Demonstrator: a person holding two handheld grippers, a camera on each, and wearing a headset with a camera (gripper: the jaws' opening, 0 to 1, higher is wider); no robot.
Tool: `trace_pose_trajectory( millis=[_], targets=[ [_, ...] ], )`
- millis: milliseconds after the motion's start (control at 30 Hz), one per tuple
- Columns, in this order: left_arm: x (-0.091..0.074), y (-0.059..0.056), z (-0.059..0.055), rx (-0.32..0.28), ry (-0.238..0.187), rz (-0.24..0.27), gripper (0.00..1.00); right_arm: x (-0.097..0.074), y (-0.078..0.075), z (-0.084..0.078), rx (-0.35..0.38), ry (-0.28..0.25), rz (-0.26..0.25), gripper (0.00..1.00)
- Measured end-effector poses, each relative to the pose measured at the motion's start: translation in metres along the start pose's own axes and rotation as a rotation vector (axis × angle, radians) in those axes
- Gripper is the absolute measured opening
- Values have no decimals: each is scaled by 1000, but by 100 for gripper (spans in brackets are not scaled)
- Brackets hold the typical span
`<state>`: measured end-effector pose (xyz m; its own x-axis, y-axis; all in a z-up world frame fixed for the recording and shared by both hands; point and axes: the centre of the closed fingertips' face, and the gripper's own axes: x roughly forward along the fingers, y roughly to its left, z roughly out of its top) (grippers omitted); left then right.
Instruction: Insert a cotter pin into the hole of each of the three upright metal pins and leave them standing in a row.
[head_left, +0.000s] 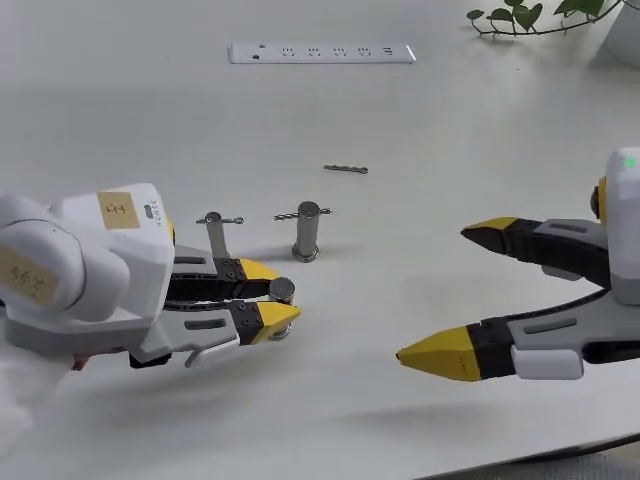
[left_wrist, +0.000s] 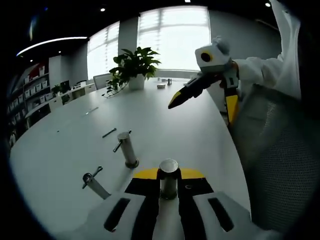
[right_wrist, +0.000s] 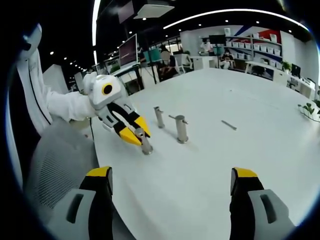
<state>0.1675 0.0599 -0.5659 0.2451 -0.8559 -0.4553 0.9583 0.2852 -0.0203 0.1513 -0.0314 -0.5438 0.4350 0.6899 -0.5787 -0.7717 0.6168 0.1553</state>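
Note:
Three upright metal pins stand in a row on the white table (head_left: 420, 120). The back pin (head_left: 216, 236) and the middle pin (head_left: 307, 231) each have a cotter pin through the top. The near pin (head_left: 282, 290) carries none; my left gripper (head_left: 284, 292) is shut on it, base on the table. The left gripper view shows that pin (left_wrist: 169, 169) between the yellow tips. A loose cotter pin (head_left: 346, 169) lies beyond the row. My right gripper (head_left: 470, 295) hovers open and empty at the right, apart from the pins (right_wrist: 181, 129).
A white power strip (head_left: 322, 53) lies at the far edge and a potted plant (head_left: 520, 15) sits at the far right corner. The table's front edge runs just below the right gripper. An office chair back (right_wrist: 55, 170) is beside the table.

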Motion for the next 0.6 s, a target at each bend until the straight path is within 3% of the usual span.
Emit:
trace_pose_trajectory(
  millis=[200,400,600],
  targets=[
    [-1,0,-2,-32,-7,-3,10,1,1,0,5,-2,4,96],
    [-1,0,-2,-26,-11,4,10,1,0,3,9,-11,6,96],
    [-4,0,-5,-27,10,14,14,1,2,2,7,-7,11,96]
  ],
)
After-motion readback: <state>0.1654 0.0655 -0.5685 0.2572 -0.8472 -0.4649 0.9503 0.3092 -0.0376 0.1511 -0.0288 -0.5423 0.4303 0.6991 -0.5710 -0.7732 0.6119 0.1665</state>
